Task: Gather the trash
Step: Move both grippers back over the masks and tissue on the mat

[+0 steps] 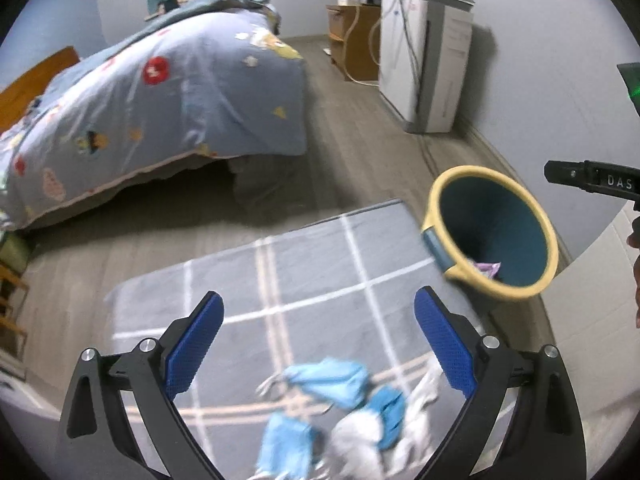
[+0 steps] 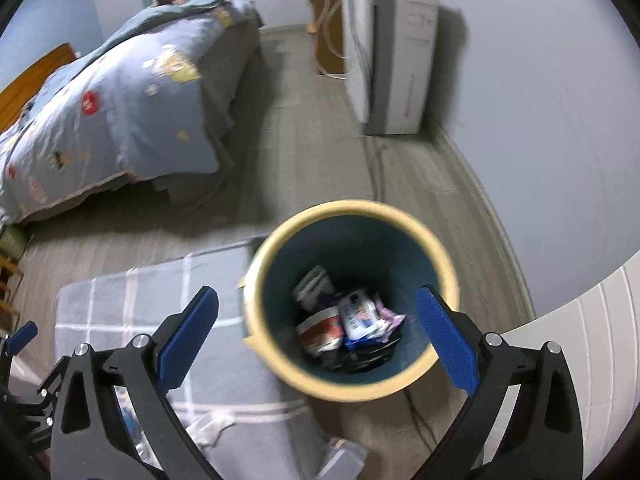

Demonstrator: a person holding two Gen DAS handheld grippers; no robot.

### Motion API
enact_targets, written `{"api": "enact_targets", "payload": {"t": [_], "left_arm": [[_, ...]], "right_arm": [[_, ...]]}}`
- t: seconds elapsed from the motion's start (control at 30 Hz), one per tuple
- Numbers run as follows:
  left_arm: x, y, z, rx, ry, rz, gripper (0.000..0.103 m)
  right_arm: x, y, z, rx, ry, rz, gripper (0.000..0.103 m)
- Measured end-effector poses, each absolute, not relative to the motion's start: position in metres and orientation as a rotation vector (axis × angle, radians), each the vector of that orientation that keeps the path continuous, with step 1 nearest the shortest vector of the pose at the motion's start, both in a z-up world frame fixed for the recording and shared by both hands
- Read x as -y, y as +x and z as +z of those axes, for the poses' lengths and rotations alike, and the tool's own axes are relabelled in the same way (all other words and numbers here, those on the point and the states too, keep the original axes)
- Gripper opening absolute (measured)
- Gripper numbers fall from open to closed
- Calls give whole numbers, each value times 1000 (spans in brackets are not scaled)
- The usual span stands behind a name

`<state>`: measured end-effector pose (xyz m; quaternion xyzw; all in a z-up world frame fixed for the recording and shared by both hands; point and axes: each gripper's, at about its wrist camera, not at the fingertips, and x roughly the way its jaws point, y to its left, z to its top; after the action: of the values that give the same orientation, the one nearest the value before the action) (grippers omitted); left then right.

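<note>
- While both views are blurring, the left gripper (image 1: 318, 338) is hovering over a grey rug with pale plaid lines (image 1: 280, 276), its blue-padded fingers (image 1: 196, 344) spread wide and gripping nothing.
- Crumpled light-blue and white scraps of trash (image 1: 340, 408) are lying on the rug, below and between those fingertips, nearer the gripper body; contact cannot be told.
- A round bin with a yellow rim and dark teal inside (image 1: 490, 232) is sitting up and to the right of the left gripper's right finger, at the rug's corner.
- The right gripper (image 2: 318, 336) is hanging above that bin (image 2: 350, 300), fingers (image 2: 446, 340) wide and holding nothing; its right finger is overlapping the rim, its left finger is showing over the rug (image 2: 160, 300).
- Wrappers and a small cup (image 2: 348, 324) are lying at the bin's bottom, between the right gripper's fingertips.
- A bed with a blue patterned quilt (image 1: 160, 92) is standing well beyond the fingertips, upper left.
</note>
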<state>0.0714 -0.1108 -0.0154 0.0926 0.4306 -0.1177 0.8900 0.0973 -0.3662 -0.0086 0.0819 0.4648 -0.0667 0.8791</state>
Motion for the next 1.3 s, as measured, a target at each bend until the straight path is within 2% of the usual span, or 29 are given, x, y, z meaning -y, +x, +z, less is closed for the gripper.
{"api": "enact_targets", "payload": {"t": [0.23,0.47,0.83,1.2,1.27,1.3], "left_arm": [[57,37,-24,-920,126,-169,96],[22,7,-41,-931,106,-111,96],[-2,-10,-66,-978,112,-90,96],[-14,-6,-100,-1037,72,-117,96],[-13,-4,-107,-1054,65,-128,95],[-11,-4,-111,-1063,68,-137,95]], "right_arm": [[313,71,-16,-971,143,-86,97],[273,42,-48,-1053,140,-44,97],[254,21,-97,-1188,197,-45,97],[237,23,-118,-1218,173,-47,97],[236,26,-122,-1226,155,-51,95],[235,27,-125,-1231,146,-53,89]]}}
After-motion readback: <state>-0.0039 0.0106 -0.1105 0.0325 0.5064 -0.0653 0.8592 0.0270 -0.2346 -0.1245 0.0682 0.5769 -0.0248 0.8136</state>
